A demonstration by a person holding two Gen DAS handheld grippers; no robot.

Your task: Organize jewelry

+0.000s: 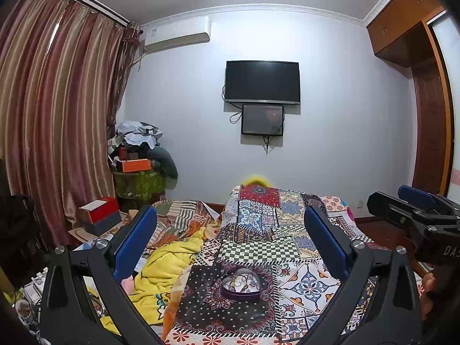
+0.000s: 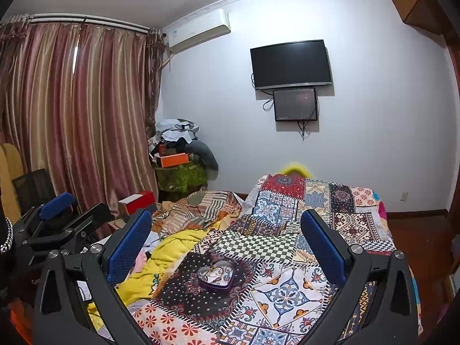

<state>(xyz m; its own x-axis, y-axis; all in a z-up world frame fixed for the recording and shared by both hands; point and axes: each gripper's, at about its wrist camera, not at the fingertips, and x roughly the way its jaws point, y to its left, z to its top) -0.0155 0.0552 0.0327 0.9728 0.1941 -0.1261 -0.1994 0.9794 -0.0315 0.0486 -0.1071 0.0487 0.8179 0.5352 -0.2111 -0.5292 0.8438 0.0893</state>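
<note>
A purple heart-shaped tin (image 1: 241, 286) lies open on the patchwork quilt (image 1: 302, 281), with chains and small jewelry pieces heaped inside it. My left gripper (image 1: 230, 235) hovers above and short of the tin, open, its blue pads wide apart and nothing between them. In the right wrist view the same tin (image 2: 215, 276) sits lower centre on the quilt (image 2: 287, 287). My right gripper (image 2: 225, 234) is also open and empty, held above the tin. The right gripper's body (image 1: 417, 215) shows at the left view's right edge, and the left gripper's body (image 2: 57, 218) at the right view's left edge.
A yellow blanket (image 1: 164, 273) is bunched left of the quilt. Red and grey boxes (image 1: 100, 212) stand by the striped curtain (image 1: 57, 100). A clutter pile (image 1: 141, 155) fills the corner. A television (image 1: 262, 82) hangs on the far wall, and a wooden wardrobe (image 1: 425, 100) stands at right.
</note>
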